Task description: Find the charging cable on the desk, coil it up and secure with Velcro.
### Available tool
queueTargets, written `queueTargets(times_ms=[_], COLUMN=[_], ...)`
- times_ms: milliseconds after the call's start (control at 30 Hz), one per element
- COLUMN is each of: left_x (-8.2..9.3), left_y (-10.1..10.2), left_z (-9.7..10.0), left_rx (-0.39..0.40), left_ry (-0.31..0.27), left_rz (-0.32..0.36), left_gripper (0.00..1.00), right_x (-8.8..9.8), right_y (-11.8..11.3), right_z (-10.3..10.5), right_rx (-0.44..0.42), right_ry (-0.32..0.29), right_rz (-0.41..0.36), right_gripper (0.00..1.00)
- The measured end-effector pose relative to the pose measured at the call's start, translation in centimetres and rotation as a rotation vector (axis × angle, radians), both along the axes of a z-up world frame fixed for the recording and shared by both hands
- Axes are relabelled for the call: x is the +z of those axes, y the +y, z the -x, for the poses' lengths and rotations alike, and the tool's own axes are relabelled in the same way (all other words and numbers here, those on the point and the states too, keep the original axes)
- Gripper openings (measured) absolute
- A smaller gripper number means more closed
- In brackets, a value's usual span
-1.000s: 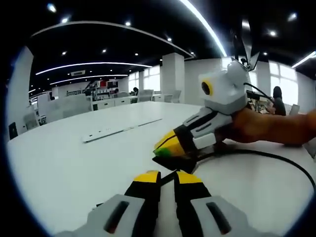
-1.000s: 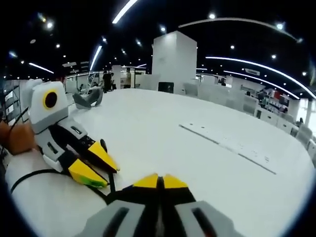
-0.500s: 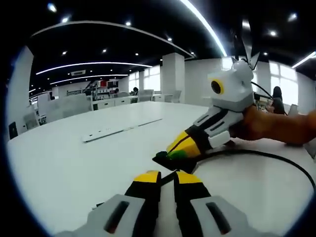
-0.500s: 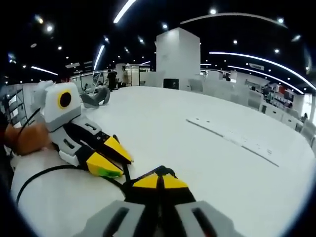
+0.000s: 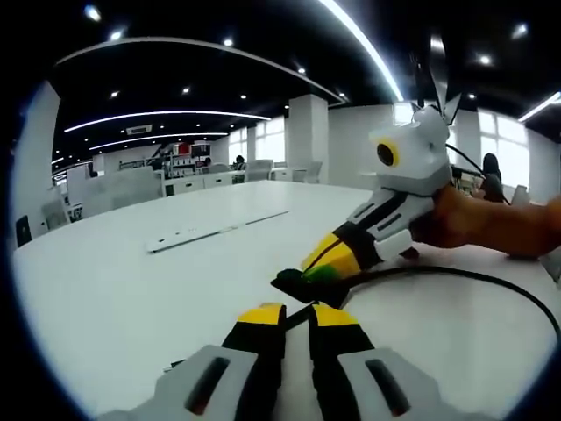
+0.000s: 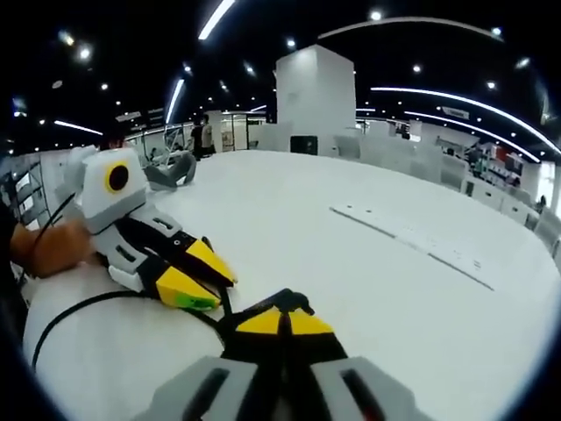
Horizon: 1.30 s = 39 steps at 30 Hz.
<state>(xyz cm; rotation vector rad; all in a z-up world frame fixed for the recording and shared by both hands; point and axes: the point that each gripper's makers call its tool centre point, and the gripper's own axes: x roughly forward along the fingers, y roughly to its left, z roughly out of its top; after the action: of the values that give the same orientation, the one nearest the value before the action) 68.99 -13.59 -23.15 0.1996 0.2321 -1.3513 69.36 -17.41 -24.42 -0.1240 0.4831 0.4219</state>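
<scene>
Two grippers, both low over one white desk (image 5: 114, 289). Right gripper (image 6: 281, 321) with yellow tips pressed together on a dark strap piece (image 6: 285, 304), apparently the Velcro tab, with one black charging cable (image 6: 88, 307) running off from it. Left gripper (image 5: 296, 314) with its yellow tips nearly together, a narrow dark gap between them; black cable passing just at the tips, but cannot tell whether pinched or merely lying in front.

Seen from the left gripper view: the right gripper (image 5: 326, 261) entering from the right, tilted down, jaws closed on the dark tab (image 5: 298, 285) resting on the desk; cable (image 5: 491, 279) sweeping out from the tab in one wide arc across the desk towards the right edge; one hand (image 5: 473, 224) in an orange-brown glove behind that gripper.

Seen from the right gripper view: the left gripper (image 6: 206, 276) entering from the left, its two yellow tips close together, a green patch on the lower one; cable curving in one loop along the desk's near-left edge; one hand (image 6: 48, 248) holding that gripper.

Farther out, one long pale strip (image 5: 215, 230) flat on the desk, well apart from the grippers; same strip (image 6: 412, 247) in the right gripper view. Beyond, an office with one wide white pillar (image 6: 313, 101) and curved ceiling lights.
</scene>
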Motion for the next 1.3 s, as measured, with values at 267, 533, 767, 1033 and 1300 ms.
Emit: queueTargets(times_ms=[267,533,767,1033,1300], left_x=[0.0,0.0,0.0,0.0,0.0], left_y=[-0.1,0.0,0.1,0.1,0.1], left_z=[-0.1,-0.2,-0.1,-0.1,0.0], left_rx=[0.000,-0.001,0.000,-0.001,-0.001], left_ry=[0.001,0.001,-0.002,-0.004,-0.002], left_rz=[0.001,0.000,-0.003,-0.004,-0.004], left_gripper=[0.12,0.12,0.12,0.12,0.12], right_x=[0.0,0.1,0.2,0.6,0.8], right_y=[-0.5,-0.7,-0.6,-0.3,2.4], right_z=[-0.6,-1.7,-2.4,-1.6,0.5], right_rx=[-0.016,-0.041,-0.054,-0.030,0.074], right_ry=[-0.005,-0.006,-0.024,-0.001,0.027], right_rz=[0.017,0.018,0.049,0.044,0.005], right_gripper=[0.02,0.02,0.02,0.02,0.02])
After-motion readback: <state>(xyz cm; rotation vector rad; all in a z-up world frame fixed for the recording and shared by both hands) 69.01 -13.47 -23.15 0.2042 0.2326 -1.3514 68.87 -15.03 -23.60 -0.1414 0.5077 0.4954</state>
